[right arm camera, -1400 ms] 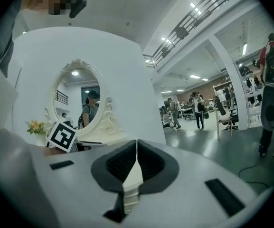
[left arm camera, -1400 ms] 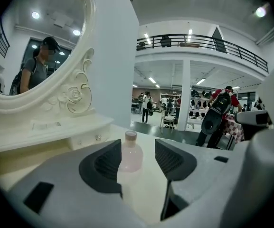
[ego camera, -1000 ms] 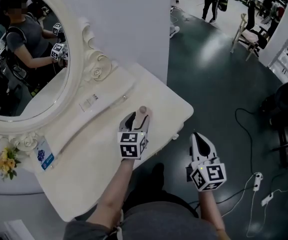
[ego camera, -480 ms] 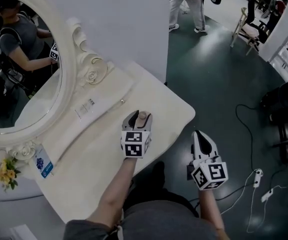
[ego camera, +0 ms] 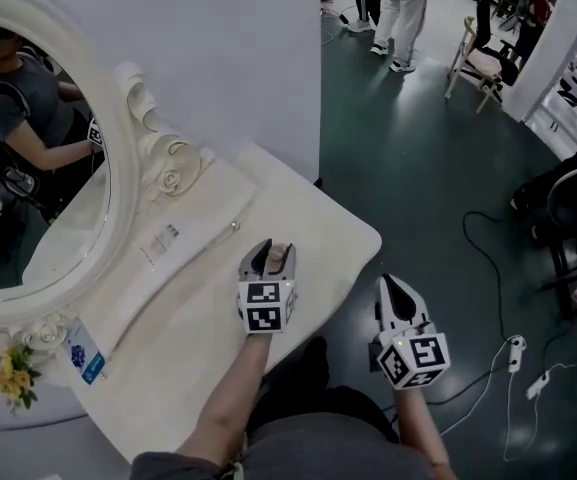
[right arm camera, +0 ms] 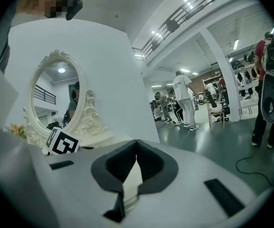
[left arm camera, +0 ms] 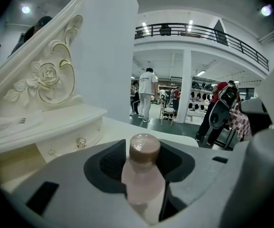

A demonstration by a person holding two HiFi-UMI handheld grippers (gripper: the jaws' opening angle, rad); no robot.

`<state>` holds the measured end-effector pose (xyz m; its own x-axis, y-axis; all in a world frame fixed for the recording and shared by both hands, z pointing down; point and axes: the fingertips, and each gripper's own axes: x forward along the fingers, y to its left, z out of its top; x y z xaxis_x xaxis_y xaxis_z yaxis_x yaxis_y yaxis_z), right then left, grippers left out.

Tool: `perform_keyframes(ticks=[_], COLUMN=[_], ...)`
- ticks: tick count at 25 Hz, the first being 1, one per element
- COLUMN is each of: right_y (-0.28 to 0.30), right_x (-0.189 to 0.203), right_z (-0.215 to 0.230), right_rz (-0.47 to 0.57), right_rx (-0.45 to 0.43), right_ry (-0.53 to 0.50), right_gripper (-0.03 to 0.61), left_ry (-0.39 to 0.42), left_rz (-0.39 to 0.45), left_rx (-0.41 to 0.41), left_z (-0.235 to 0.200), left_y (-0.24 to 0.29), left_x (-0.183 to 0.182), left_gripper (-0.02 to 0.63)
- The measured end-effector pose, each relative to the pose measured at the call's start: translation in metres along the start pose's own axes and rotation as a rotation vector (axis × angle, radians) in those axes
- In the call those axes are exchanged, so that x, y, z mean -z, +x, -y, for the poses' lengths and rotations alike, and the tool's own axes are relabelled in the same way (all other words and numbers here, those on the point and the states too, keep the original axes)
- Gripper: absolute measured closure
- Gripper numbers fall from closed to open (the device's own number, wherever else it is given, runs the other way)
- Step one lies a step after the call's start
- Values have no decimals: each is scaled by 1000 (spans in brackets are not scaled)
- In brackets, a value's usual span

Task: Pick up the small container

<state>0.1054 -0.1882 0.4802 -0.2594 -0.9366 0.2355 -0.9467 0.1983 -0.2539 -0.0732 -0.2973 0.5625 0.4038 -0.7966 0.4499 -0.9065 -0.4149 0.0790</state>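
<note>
Nearest to you, your left forearm [ego camera: 233, 388] reaches forward across the dressing table [ego camera: 338, 223], and the left gripper [ego camera: 269, 258] points away from you and tips a little downward, its marker cube facing up. That downward tilt brings the jaws in at the height of the small container [left arm camera: 143, 175] instead of over its cap. The container is a pale pink bottle with a brown cap. It stands upright on the tabletop close to the front edge, toward the right corner, right between the jaws. The jaws have just been closing in on it. The left one looks to be against its side, but a thin dark strip shows on the right, so I judge that the hold is not yet firm and the bottle is not yet lifted.

Your right gripper [ego camera: 389, 286] hangs off the table, just beyond the front edge and over the dark floor. It is aimed nearly level toward the table, with its jaws brought together at the tips and nothing between them. It seems parked there to stay out of the way of the pick.

Farther back, along the rear edge, there is a small drawer with a round knob [left arm camera: 81, 142]. Behind it is the carved oval mirror [ego camera: 28, 168]. Beyond the table, people [ego camera: 403, 8] stand in an open hall.
</note>
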Motion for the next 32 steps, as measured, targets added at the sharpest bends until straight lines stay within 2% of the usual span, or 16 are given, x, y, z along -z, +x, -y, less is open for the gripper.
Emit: perform_keyframes(ticks=[8, 15, 32], right_y=[-1, -6, 2], right_x=[-6, -10, -34], right_z=[-4, -1, 17], right_rz=[7, 22, 52], right_rx=[1, 4, -78], right_ry=[-17, -21, -43], right_gripper=[574, 574, 574], left_ry=[62, 66, 86], left_rz=[-15, -17, 94], left_rx=[-10, -12, -23], left_z=[2, 3, 20], left_y=[0, -6, -27], left_x=[-3, -6, -77], left_gripper=[471, 482, 485])
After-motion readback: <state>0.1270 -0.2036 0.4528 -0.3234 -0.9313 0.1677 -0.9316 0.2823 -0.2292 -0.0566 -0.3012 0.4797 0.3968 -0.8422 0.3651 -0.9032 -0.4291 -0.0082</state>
